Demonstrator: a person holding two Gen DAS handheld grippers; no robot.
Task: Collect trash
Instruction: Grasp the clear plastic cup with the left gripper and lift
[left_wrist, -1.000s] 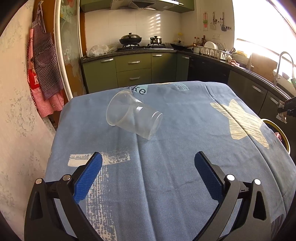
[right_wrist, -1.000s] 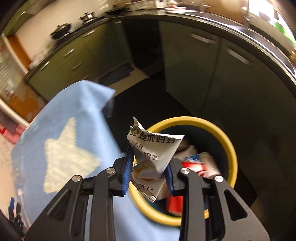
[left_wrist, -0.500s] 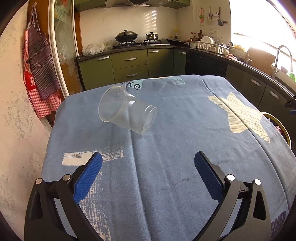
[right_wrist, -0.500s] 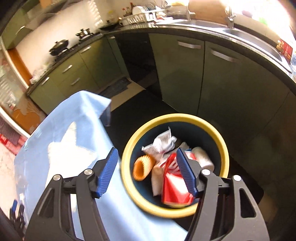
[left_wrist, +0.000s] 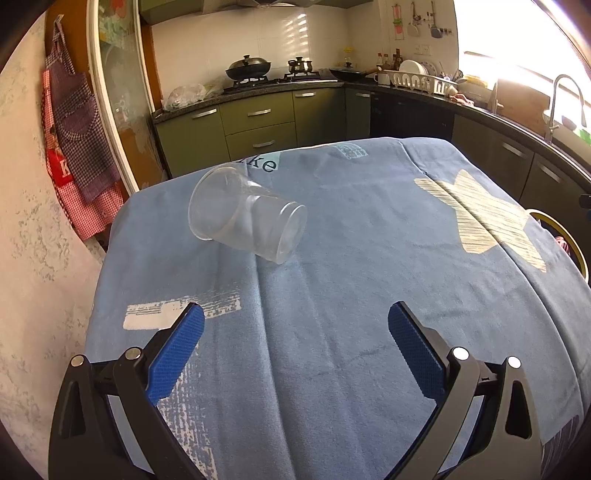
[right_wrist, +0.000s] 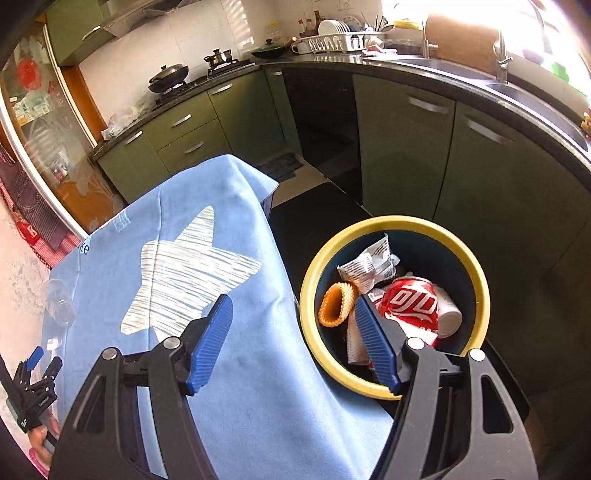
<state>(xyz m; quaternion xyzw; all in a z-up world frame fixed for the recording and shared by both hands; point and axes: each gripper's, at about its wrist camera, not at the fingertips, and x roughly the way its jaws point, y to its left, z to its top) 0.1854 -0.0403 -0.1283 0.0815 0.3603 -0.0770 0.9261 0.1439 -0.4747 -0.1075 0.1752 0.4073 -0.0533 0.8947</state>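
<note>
Wrappers are lying in the bin (right_wrist: 476, 280); right gripper (right_wrist: 291, 341), jaws just opened, is holding nothing; left gripper (left_wrist: 295, 354) is gaping empty near the remaining cup (left_wrist: 247, 214).

We hold two matching grippers. Our left gripper (left_wrist: 295, 321) and right gripper (right_wrist: 291, 314) each have a black angular frame with triangular cut-outs, round silver screw heads at the joints, and two long fingers (right_wrist: 210, 343) faced with ribbed blue pads.

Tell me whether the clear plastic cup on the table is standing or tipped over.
Tipped over. The clear plastic cup lies on its side on the blue tablecloth, its open mouth facing left and its base toward the camera.
</note>
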